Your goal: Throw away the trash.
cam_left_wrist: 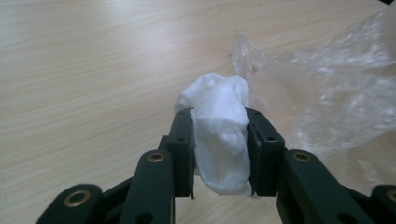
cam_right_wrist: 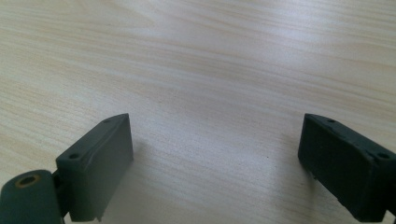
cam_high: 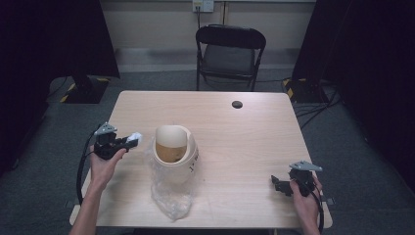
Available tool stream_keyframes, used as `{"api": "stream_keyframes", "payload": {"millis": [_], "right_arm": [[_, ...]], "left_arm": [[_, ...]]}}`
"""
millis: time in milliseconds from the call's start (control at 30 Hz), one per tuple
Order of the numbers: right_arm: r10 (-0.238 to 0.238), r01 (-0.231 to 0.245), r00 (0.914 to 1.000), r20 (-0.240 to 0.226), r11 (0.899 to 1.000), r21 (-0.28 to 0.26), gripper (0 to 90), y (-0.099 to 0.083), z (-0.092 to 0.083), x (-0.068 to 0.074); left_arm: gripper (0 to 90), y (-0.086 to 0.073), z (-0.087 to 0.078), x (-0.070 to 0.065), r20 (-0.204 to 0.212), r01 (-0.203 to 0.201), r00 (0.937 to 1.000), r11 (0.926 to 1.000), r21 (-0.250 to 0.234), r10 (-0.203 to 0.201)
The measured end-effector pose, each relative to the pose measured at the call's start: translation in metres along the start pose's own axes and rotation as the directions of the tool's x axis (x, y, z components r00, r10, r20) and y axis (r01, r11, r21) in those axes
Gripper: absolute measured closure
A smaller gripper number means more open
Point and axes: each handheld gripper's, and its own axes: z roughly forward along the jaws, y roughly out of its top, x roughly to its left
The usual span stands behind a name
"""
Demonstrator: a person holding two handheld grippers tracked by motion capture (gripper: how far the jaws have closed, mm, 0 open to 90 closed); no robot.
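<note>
A crumpled white wad (cam_left_wrist: 220, 126) of thin paper or plastic is pinched between the two black jaws of my left gripper (cam_left_wrist: 219, 140), which is shut on it. From above, that left gripper (cam_high: 128, 142) hovers at the table's left side with the white wad (cam_high: 134, 138) at its tip, just left of a cream container (cam_high: 173, 149) with a raised flap. The container sits on a clear plastic bag (cam_high: 169, 193); the bag's edge (cam_left_wrist: 327, 93) lies close to the right of the wad. My right gripper (cam_high: 278, 184) rests near the front right, jaws wide open over bare wood (cam_right_wrist: 210, 116).
A small black disc (cam_high: 237, 104) lies near the table's far edge (cam_high: 195, 92). Behind it stands a black folding chair (cam_high: 230, 51). Dark stands and cables flank the table on the grey floor.
</note>
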Motion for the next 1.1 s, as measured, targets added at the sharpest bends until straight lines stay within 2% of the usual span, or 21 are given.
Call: {"api": "stream_keyframes", "payload": {"millis": [67,133,267,333,400,600,933,1100], "right_arm": [[0.000,0.000,1.0000,0.000,1.000,0.000,9.4,0.000,0.000,0.000],[0.000,0.000,1.0000,0.000,1.000,0.000,9.4,0.000,0.000,0.000],[0.000,0.000,1.0000,0.000,1.000,0.000,9.4,0.000,0.000,0.000],[0.000,0.000,1.0000,0.000,1.000,0.000,9.4,0.000,0.000,0.000],[0.001,-0.001,1.0000,0.000,1.000,0.000,9.4,0.000,0.000,0.000],[0.000,0.000,1.0000,0.000,1.000,0.000,9.4,0.000,0.000,0.000],[0.000,0.000,1.0000,0.000,1.000,0.000,9.4,0.000,0.000,0.000],[0.000,0.000,1.0000,0.000,1.000,0.000,9.4,0.000,0.000,0.000]], "left_arm": [[67.2,0.002,-0.005,-0.003,0.022,0.004,0.9998,0.9998,-0.022,-0.003],[67.2,0.005,-0.009,-0.007,0.005,-0.001,1.0000,0.9997,-0.026,0.001],[67.2,0.005,-0.016,-0.010,0.013,-0.011,0.9999,0.9994,-0.034,0.011],[67.2,0.005,-0.019,-0.012,0.035,0.002,0.9994,0.9987,-0.052,0.000],[67.2,0.005,-0.022,-0.014,0.032,-0.002,0.9995,0.9984,-0.057,0.004],[67.2,0.007,-0.034,-0.025,0.043,-0.033,0.9984,0.9970,-0.070,0.036],[67.2,0.010,-0.059,-0.048,0.075,-0.062,0.9946,0.9910,-0.118,0.071],[67.3,0.012,-0.070,-0.056,0.099,-0.053,0.9927,0.9876,-0.148,0.068]]}}
